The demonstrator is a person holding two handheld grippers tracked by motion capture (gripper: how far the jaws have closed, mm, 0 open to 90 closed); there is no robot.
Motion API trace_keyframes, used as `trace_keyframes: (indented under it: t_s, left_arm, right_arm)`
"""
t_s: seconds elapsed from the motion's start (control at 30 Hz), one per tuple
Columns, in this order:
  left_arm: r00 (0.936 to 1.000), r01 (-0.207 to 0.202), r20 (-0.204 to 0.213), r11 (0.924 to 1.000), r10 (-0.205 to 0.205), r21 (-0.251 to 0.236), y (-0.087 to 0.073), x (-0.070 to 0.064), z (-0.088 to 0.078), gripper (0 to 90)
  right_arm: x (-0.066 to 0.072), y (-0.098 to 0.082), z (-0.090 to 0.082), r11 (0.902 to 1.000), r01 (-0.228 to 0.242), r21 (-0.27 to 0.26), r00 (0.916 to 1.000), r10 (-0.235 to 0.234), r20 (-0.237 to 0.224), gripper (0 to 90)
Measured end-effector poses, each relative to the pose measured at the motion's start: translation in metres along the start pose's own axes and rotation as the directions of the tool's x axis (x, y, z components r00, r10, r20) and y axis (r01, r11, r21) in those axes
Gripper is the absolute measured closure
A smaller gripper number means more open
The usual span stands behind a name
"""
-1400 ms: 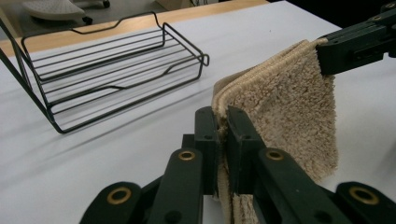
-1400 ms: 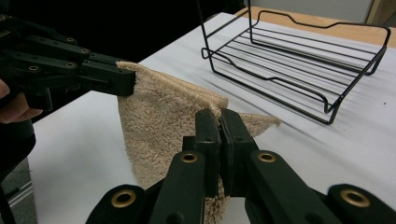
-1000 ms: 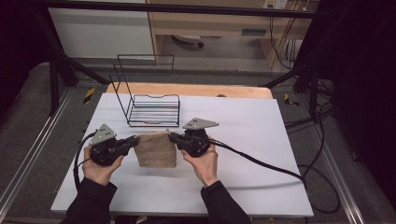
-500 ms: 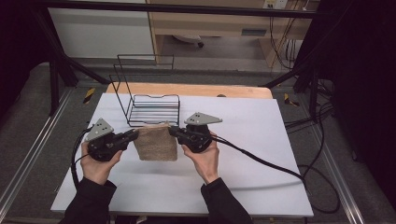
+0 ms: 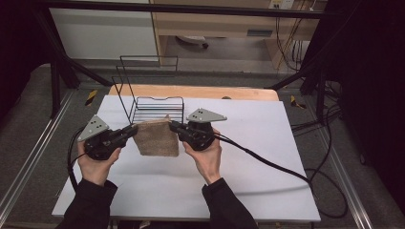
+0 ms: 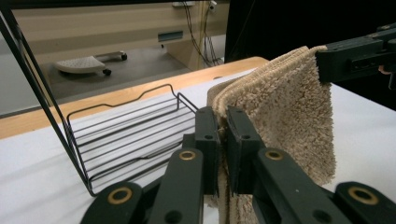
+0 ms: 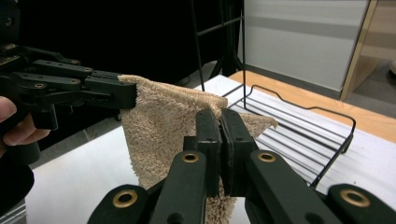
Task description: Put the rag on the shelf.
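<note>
Fingers (image 6: pixel 208 135) of left gripper (image 5: pixel 128 134) clamped on upper left corner of folded beige towel (image 5: pixel 155 138); fingers (image 7: pixel 233 140) of right gripper (image 5: pixel 175 127) clamped on upper right corner. Pile pinched flat between both pairs of pads. Towel hanging between the two grippers, top edge stretched roughly level, lower edge loose, over the middle of the white table (image 5: pixel 267 157), slightly toward its far edge. Folded layers visible at the left-hand corner in the left gripper view. Black wire rack (image 5: pixel 153 102) standing just behind the towel, near the table's far edge, left of centre; tall open frame at its back, low basket part facing the towel. Wooden board (image 5: pixel 239 93) along the far edge. Black cable (image 5: pixel 267 164) trailing from right gripper across the table to its right edge.
</note>
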State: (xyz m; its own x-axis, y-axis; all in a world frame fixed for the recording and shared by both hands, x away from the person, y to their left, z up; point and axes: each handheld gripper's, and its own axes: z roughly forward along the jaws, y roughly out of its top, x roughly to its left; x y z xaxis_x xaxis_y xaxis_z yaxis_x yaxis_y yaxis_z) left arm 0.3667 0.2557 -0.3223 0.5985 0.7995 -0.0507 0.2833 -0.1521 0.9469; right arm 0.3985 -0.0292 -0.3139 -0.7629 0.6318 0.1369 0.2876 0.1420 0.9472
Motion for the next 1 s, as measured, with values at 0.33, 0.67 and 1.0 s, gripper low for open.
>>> trace_keyframes:
  t_s: [0.33,0.67,1.0]
  left_arm:
    - [0.9999,-0.002,-0.011,0.9983,0.001,-0.057,0.014,0.004,-0.003,84.1]
    - [0.9998,-0.016,-0.017,0.995,0.014,-0.099,0.029,0.01,-0.004,84.2]
    - [0.9994,-0.024,-0.029,0.9908,0.02,-0.133,0.047,0.015,-0.003,84.2]
  right_arm:
    - [0.001,0.016,0.001,0.999,0.012,-0.043,0.9999,-0.012,0.008,87.7]
    - [-0.001,0.031,0.003,0.9966,0.031,-0.076,0.9994,-0.03,0.018,87.7]
    - [-0.004,0.049,0.005,0.9927,0.054,-0.108,0.9982,-0.051,0.032,87.7]
